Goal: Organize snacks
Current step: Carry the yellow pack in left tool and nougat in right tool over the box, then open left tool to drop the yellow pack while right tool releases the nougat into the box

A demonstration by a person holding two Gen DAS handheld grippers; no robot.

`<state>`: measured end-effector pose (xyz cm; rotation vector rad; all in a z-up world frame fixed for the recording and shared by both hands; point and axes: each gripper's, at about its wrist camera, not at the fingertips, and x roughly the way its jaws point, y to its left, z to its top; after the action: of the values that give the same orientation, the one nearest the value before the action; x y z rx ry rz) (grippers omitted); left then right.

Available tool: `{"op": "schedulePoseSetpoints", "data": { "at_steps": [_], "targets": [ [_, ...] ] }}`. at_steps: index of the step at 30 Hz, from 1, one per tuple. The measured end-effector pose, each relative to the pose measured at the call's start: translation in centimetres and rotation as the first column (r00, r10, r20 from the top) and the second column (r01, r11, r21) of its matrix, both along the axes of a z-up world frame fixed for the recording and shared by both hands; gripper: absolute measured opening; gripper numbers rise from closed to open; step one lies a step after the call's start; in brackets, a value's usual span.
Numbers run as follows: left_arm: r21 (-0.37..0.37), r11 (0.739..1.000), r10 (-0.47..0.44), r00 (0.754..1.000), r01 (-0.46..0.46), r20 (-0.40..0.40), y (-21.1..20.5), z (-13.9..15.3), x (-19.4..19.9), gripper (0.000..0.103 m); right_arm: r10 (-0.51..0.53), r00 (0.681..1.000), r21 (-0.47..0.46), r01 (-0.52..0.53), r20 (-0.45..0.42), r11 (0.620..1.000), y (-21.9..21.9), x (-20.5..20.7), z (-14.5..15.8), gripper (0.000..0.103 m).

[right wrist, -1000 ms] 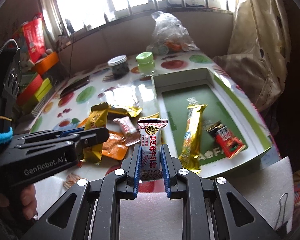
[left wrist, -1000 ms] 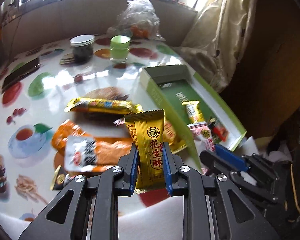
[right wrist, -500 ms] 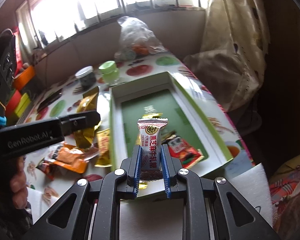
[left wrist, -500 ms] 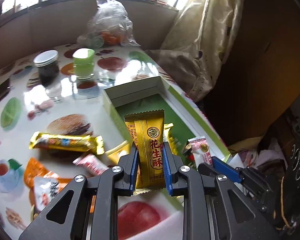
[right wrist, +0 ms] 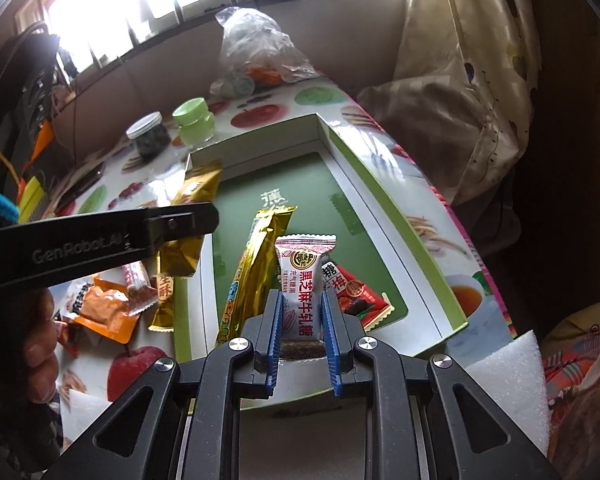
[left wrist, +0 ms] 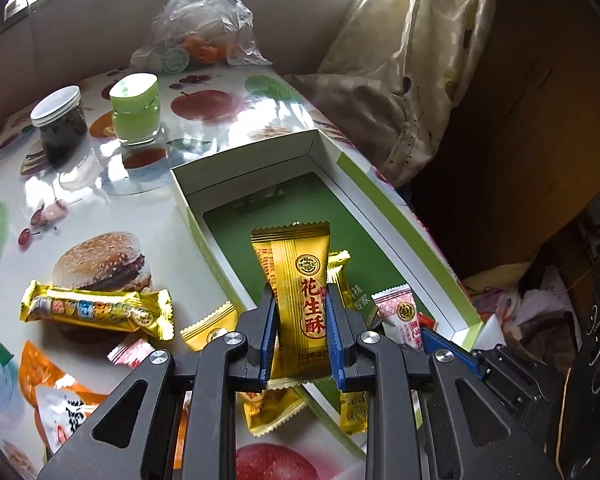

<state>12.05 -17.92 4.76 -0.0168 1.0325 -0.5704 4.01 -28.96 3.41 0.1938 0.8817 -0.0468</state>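
Two grippers, both now over green box point(right wrist: 404, 216) vs table a sec ago | L gripper point(left wrist: 300, 322) clamps gold peanut candy point(left wrist: 298, 280), frame centre | R gripper point(right wrist: 300, 322) clamps white sesame nougat point(right wrist: 305, 280), centre | drop next, likely.

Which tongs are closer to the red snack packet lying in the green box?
Right. The right tongs hang directly beside the red packet over the box; the left tongs hover near its far-left wall.
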Motion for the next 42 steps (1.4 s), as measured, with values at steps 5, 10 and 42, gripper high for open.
{"op": "schedulePoseSetpoints", "data": {
  "at_steps": [5,10,42],
  "targets": [
    [0.011,1.000,-0.005,1.000,0.005,-0.002,-0.4,-0.3,0.6,0.023,-0.001,1.000,-0.011,0.001,-0.007,1.000,0.0,0.4,-0.3,0.019],
    [0.014,1.000,-0.004,1.000,0.004,-0.003,-0.8,-0.6,0.7,0.023,-0.006,1.000,-0.005,0.006,-0.012,1.000,-0.2,0.5,-0.6,0.019],
    [0.001,1.000,-0.004,1.000,0.004,0.009,-0.7,-0.2,0.2,0.047,-0.040,0.999,-0.025,0.040,-0.005,0.999,-0.3,0.1,-0.2,0.035]
  ]
}}
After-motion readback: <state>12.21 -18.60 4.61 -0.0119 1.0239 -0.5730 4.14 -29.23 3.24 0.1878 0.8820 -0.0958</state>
